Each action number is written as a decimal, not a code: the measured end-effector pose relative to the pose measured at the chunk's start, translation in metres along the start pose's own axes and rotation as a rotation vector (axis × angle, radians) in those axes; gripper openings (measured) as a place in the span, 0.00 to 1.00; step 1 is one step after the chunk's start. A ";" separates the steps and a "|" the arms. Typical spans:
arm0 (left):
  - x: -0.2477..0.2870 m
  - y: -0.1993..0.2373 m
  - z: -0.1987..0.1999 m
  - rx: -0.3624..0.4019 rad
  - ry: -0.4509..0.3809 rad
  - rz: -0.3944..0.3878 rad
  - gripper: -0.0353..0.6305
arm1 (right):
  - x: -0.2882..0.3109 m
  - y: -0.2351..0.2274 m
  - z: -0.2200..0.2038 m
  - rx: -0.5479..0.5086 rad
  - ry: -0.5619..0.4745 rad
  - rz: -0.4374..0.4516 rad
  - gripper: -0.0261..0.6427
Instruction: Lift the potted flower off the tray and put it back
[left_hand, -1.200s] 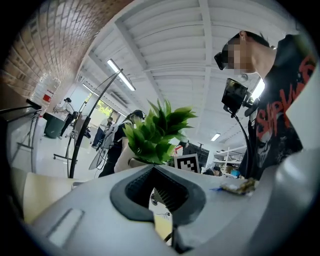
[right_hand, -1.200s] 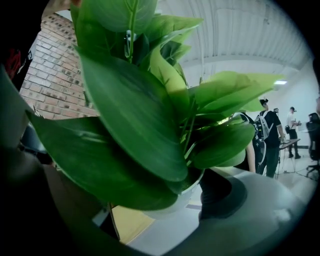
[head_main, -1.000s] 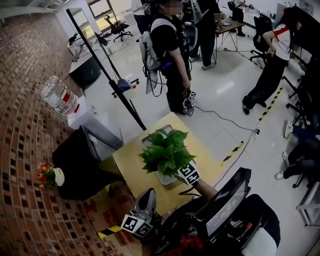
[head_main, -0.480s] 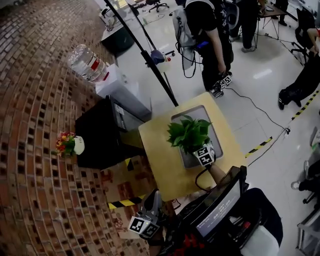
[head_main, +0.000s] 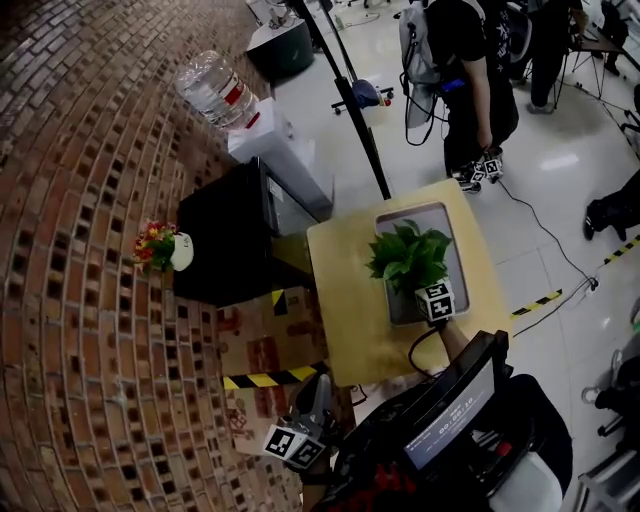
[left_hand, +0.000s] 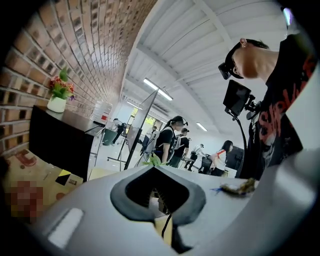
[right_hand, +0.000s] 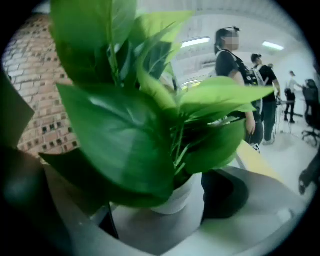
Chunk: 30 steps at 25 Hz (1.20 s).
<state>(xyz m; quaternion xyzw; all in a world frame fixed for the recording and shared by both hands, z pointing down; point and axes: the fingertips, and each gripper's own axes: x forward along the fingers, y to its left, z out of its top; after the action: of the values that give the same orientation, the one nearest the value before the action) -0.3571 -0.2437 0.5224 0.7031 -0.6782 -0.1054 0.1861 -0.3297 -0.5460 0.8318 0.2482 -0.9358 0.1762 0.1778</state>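
The potted flower (head_main: 408, 256), broad green leaves in a small white pot (right_hand: 176, 196), stands over the near half of the grey tray (head_main: 432, 213) on the yellow table (head_main: 345, 300). My right gripper (head_main: 425, 291) reaches in from the table's near edge and is shut on the pot, one jaw on each side of it; the leaves fill the right gripper view. Whether the pot rests on the tray or hangs just above it is hidden. My left gripper (head_main: 311, 404) hangs below the table's near-left corner, shut on nothing, and its jaws (left_hand: 160, 186) point towards the table.
A black cabinet (head_main: 226, 240) carrying a small vase of flowers (head_main: 160, 247) stands left of the table. Behind it are a water dispenser (head_main: 216, 88) and a slanted black pole (head_main: 352, 95). A person (head_main: 470, 70) stands beyond the table. A screen (head_main: 455, 408) sits near me.
The view has swung left and pulled back. The plant, held in my right gripper, went from the table's middle in front of the tray to over the tray. The left gripper stayed low.
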 end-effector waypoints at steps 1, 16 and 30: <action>0.003 -0.001 0.002 -0.006 -0.010 -0.015 0.05 | -0.009 -0.002 0.001 0.048 -0.018 -0.006 0.84; 0.069 -0.055 -0.025 -0.030 0.114 -0.448 0.05 | -0.239 0.082 0.071 0.158 -0.297 0.055 0.04; 0.080 -0.118 -0.028 0.065 0.138 -0.724 0.06 | -0.312 0.174 0.204 0.102 -0.505 0.258 0.04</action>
<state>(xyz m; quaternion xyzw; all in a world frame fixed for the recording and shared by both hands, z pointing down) -0.2333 -0.3181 0.5089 0.9085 -0.3743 -0.0951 0.1596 -0.2174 -0.3640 0.4805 0.1719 -0.9642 0.1769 -0.0977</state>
